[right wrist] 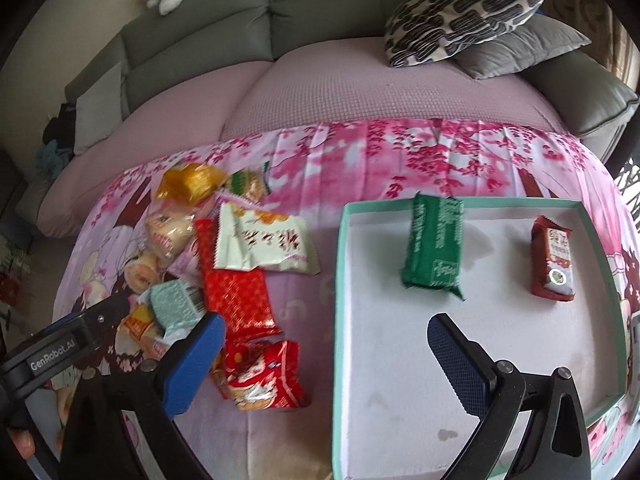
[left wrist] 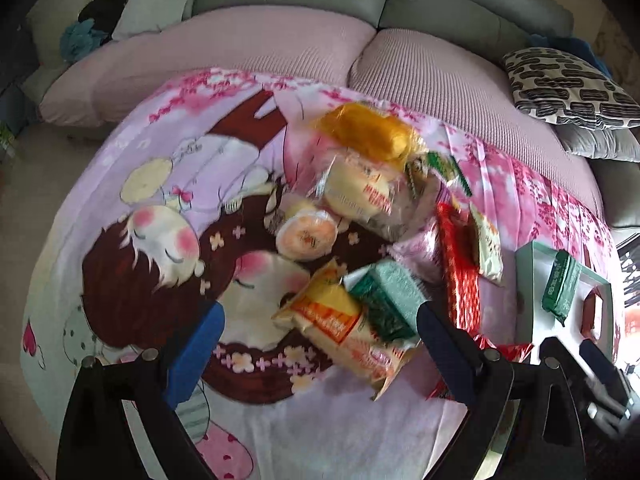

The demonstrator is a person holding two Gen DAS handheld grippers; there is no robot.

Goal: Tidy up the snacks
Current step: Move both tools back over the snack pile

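blue pads spread wide on our left gripper [left wrist: 320, 344], nothing between them, and it hangs right over the yellow packet [left wrist: 340, 320] and the mint-green packet [left wrist: 390, 300] at the near edge of the heap. we read that wide spread as room to straddle one of those two; which one, we cannot tell yet.

over on our right gripper [right wrist: 326, 364], jaws are apart too and empty, one finger above the red bag [right wrist: 260, 376], the other above the white floor of the tray [right wrist: 344, 280]. it sits on the border between heap and tray, handy for either side.

out from there, the tray holds a dark green bar [right wrist: 434, 248] and a small red packet [right wrist: 554, 260], lying well apart, probably to leave space for more. the rest waits loose on the pink cartoon blanket [right wrist: 400, 160]: a white packet [right wrist: 264, 246], a red foil packet [right wrist: 236, 296], buns in clear wrap [left wrist: 356, 192], an orange bag [left wrist: 368, 132]. most sorting is still ahead, we judge.
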